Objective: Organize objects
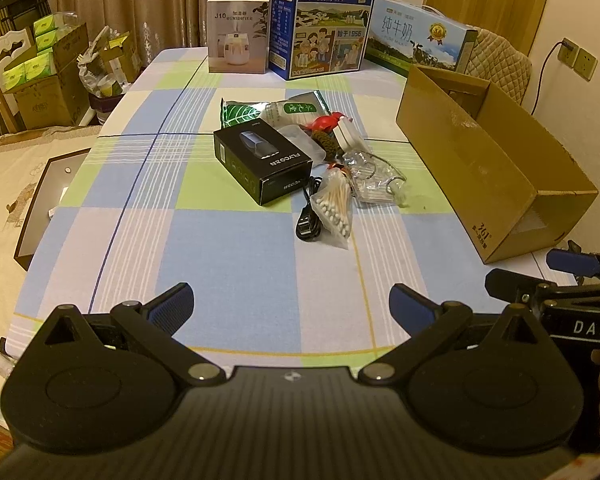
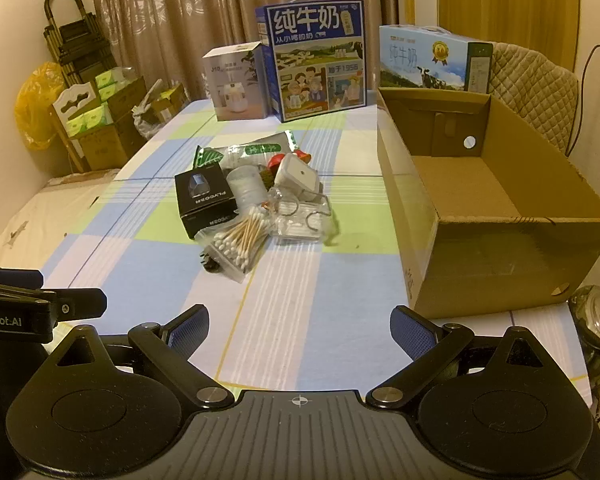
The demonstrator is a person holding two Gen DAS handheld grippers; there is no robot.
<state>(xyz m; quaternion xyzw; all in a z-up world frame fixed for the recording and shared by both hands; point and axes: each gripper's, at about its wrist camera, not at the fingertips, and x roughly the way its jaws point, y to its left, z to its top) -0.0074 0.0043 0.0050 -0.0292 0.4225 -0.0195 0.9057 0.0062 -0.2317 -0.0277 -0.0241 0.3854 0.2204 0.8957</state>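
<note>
A heap of small things lies mid-table: a black shaver box (image 1: 262, 164) (image 2: 205, 202), a bag of cotton swabs (image 1: 335, 205) (image 2: 240, 240), a black cable (image 1: 310, 216), a clear bag with metal rings (image 1: 378, 180) (image 2: 300, 220), a white gadget (image 2: 298, 178) and a green leaf packet (image 1: 240, 112) (image 2: 208, 156). An open cardboard box (image 1: 488, 176) (image 2: 488, 216) stands to their right, with nothing seen inside. My left gripper (image 1: 292, 306) and right gripper (image 2: 300, 330) both hover open over the near tablecloth, well short of the heap, holding nothing.
At the table's far end stand a humidifier box (image 1: 238, 34) (image 2: 238, 82) and two milk cartons (image 1: 324, 20) (image 2: 432, 58). Cartons of green packs (image 1: 40, 64) sit on the floor at left. A padded chair (image 2: 536, 92) is behind the box; a metal kettle (image 2: 598, 320) at right.
</note>
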